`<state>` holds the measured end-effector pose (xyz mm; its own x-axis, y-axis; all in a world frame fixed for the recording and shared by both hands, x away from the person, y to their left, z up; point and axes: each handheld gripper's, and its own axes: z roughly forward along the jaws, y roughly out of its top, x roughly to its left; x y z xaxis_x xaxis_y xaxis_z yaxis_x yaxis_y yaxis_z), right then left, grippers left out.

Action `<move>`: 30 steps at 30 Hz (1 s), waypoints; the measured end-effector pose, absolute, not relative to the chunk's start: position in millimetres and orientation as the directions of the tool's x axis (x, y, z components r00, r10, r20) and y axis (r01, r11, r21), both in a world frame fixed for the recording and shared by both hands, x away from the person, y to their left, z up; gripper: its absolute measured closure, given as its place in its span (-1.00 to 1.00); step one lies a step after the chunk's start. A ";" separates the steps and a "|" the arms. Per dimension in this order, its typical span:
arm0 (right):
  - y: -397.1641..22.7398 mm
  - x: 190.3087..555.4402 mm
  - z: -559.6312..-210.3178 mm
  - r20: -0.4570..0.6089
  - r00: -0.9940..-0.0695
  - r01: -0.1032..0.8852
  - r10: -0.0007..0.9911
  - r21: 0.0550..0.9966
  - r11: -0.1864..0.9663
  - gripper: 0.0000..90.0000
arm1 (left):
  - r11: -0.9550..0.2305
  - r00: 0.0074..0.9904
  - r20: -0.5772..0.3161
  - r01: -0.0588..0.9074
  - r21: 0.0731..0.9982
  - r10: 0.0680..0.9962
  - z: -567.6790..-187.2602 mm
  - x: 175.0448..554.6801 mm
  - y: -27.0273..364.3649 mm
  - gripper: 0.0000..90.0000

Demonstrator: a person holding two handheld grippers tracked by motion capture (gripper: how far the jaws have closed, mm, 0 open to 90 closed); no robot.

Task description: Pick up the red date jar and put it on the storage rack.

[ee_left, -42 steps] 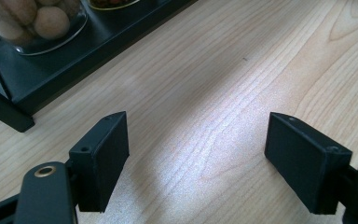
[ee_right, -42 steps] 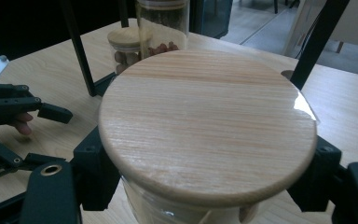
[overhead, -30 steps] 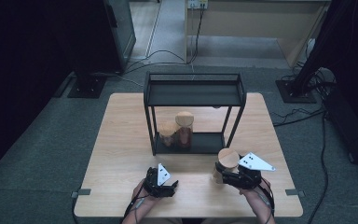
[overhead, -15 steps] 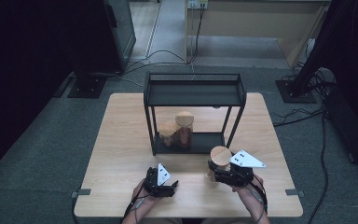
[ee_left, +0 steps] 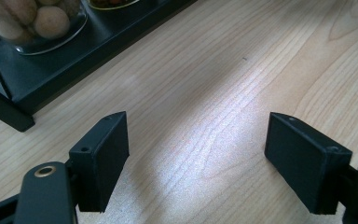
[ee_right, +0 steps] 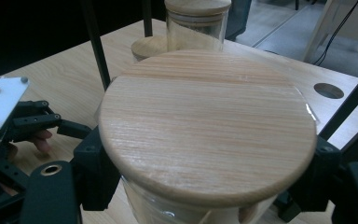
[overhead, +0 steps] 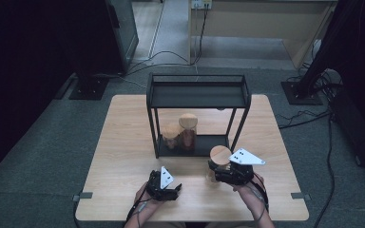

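Worktop (overhead: 123, 142): carries black shelf rack (overhead: 197, 95), landmark. Two lidded jars (overhead: 180, 133) stored on rack's lower tier. Third wood-lidded glass jar (overhead: 220, 159), just before rack, clamped in right tongs (overhead: 218, 172), likely bound there. Left tongs (overhead: 167, 190) apart, empty, idle.

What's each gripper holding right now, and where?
Right gripper clamps the wooden-lidded glass jar by its body, just under the lid. Left gripper holds nothing.
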<state>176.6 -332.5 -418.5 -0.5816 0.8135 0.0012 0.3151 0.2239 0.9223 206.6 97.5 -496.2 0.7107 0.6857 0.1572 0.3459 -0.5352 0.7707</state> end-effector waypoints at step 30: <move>-321.7 196.9 -419.4 -0.021 -0.553 0.326 0.833 0.914 0.240 -0.45 | -0.533 0.713 0.152 0.348 0.771 0.685 -496.0 207.2 98.6 -0.52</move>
